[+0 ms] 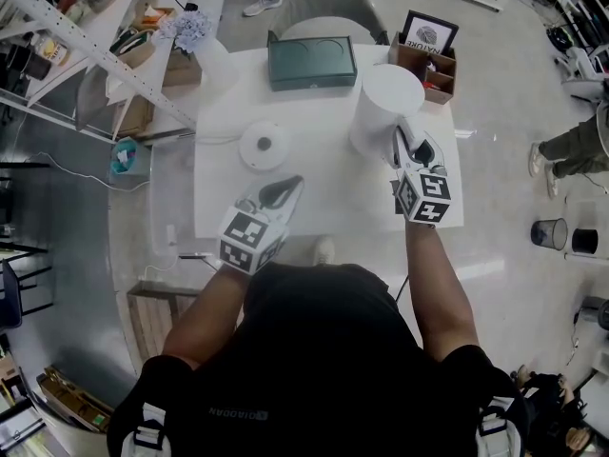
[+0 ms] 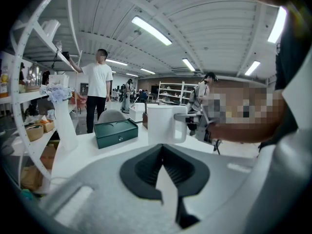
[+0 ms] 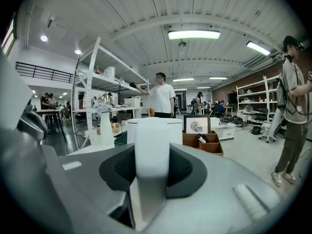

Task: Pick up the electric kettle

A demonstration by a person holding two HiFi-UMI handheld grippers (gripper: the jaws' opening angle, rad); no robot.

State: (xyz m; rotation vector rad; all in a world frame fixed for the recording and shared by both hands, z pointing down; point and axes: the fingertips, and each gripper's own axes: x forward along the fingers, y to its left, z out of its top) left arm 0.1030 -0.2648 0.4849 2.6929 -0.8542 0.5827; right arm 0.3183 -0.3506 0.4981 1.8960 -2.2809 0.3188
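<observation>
The white electric kettle [image 1: 385,103] is at the right of the white table [image 1: 324,219], off its round base [image 1: 264,146]. My right gripper [image 1: 407,147] is shut on the kettle's handle. In the right gripper view the handle [image 3: 152,150] fills the gap between the dark pads, with the kettle's body [image 3: 129,133] just behind. Whether the kettle's bottom touches the table is hidden. My left gripper [image 1: 284,191] hovers over the table's front left, shut and empty; its view [image 2: 163,152] shows the kettle [image 2: 163,123] ahead, held by the other gripper.
A green case [image 1: 312,62] lies at the table's back. A brown organizer [image 1: 425,68] with a framed print [image 1: 428,34] stands at the back right. A white vase with flowers [image 1: 205,50] is at the back left by a metal shelf rack [image 1: 86,36]. People stand around.
</observation>
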